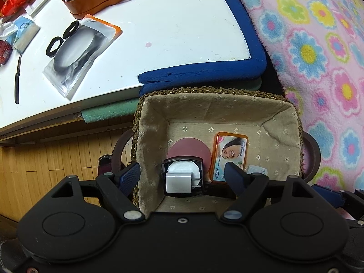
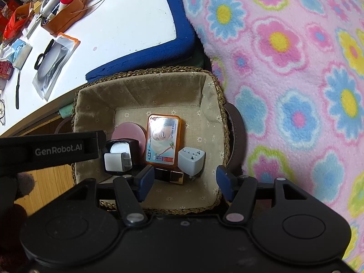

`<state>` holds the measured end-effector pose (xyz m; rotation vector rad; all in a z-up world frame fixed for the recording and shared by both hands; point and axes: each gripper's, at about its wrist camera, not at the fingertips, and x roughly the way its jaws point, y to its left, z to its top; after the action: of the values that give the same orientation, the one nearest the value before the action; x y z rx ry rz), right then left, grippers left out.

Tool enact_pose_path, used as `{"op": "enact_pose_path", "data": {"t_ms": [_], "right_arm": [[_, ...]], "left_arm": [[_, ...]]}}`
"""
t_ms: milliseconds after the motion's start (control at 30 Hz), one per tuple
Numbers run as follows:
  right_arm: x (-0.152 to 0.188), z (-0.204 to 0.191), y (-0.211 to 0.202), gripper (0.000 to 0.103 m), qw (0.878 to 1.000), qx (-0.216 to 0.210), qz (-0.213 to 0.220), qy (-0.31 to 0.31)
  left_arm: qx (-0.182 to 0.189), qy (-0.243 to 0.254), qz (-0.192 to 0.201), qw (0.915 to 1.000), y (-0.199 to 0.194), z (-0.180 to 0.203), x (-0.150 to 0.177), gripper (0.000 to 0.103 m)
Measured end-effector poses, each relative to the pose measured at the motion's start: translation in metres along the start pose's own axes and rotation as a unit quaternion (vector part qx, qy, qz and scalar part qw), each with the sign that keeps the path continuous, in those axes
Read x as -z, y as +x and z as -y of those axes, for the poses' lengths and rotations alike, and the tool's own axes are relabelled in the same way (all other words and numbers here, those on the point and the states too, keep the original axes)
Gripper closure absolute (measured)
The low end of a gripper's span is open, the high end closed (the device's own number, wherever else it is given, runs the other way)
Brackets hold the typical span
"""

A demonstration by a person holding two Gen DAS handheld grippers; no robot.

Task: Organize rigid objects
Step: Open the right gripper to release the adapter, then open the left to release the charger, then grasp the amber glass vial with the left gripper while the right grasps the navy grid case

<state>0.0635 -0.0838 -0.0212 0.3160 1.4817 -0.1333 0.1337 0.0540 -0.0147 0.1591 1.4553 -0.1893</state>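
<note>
A woven basket (image 1: pixel 204 91) with a cloth lining holds a pink round disc (image 1: pixel 188 147), an orange tin (image 1: pixel 229 157) with a printed face, and a white charger plug (image 1: pixel 178 183) lying on a black case. My left gripper (image 1: pixel 182 176) hangs open over the basket's left side, the charger below the gap and untouched. In the right wrist view the same basket (image 2: pixel 147 70) also holds a grey travel adapter (image 2: pixel 191 161) and a small gold-and-black box (image 2: pixel 173 176). My right gripper (image 2: pixel 185 182) stands open above these two, gripping nothing.
A white table (image 1: pixel 170 22) with a blue foam edge lies behind the basket. On it are a brown leather pencil case (image 1: pixel 95 0), a bagged black ring (image 1: pixel 77 52) and a black pen (image 1: pixel 17 82). A flowered blanket (image 2: pixel 295 68) fills the right. Wooden floor (image 1: pixel 56 159) lies to the left.
</note>
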Motion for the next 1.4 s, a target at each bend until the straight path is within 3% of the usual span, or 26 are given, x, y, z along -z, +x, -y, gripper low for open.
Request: {"op": "enact_pose_path", "data": {"t_ms": [867, 1200, 1400], "right_arm": [[0.016, 0.02, -0.028, 0.043, 1.0, -0.013, 0.021, 0.009], [0.044, 0.057, -0.047, 0.043, 0.999, -0.018, 0.038, 0.032], [0.065, 0.099, -0.07, 0.043, 0.996, -0.008, 0.066, 0.062]], "left_arm": [[-0.028, 0.016, -0.009, 0.9994, 0.008, 0.008, 0.002, 0.026], [-0.042, 0.048, 0.005, 0.9979, 0.005, 0.028, 0.011, 0.026], [-0.04, 0.097, 0.023, 0.9942, 0.0, 0.059, 0.026, 0.026]]}}
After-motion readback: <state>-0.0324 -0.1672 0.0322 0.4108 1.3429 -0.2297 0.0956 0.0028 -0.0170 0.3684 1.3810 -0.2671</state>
